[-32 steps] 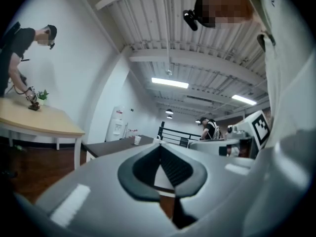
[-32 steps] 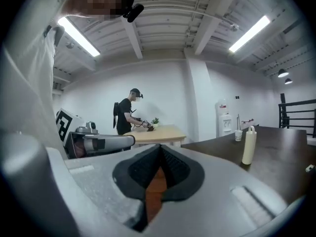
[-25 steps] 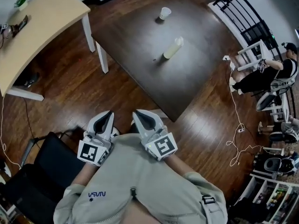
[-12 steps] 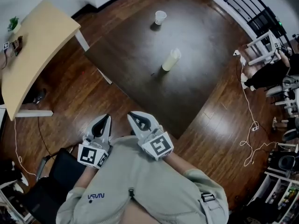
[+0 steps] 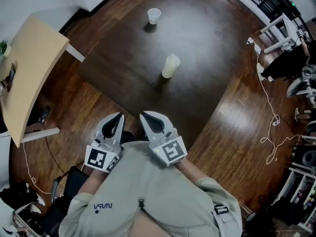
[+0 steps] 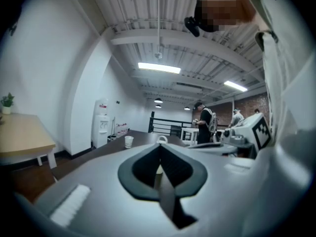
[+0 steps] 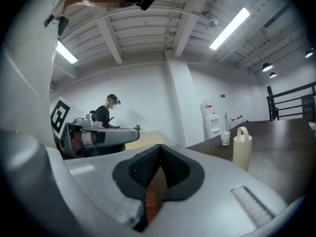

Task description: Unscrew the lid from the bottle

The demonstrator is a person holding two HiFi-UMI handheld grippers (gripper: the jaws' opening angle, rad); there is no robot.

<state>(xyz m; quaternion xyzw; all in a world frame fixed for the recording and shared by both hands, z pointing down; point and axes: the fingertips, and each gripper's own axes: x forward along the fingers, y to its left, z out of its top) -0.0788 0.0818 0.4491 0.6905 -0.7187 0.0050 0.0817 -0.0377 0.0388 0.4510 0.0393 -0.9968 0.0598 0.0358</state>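
Holding left tongs (image 5: 117,119) and right tongs (image 5: 144,116) pinched shut and empty, close to the chest, well short of the bottle (image 5: 170,66). Standing upright mid-worktop (image 5: 212,38), lid (image 5: 173,59) on, cup (image 5: 154,15) well beyond the bottle. Probably only approaching; next, opening up, reaching to the bottle, clamping body and lid.
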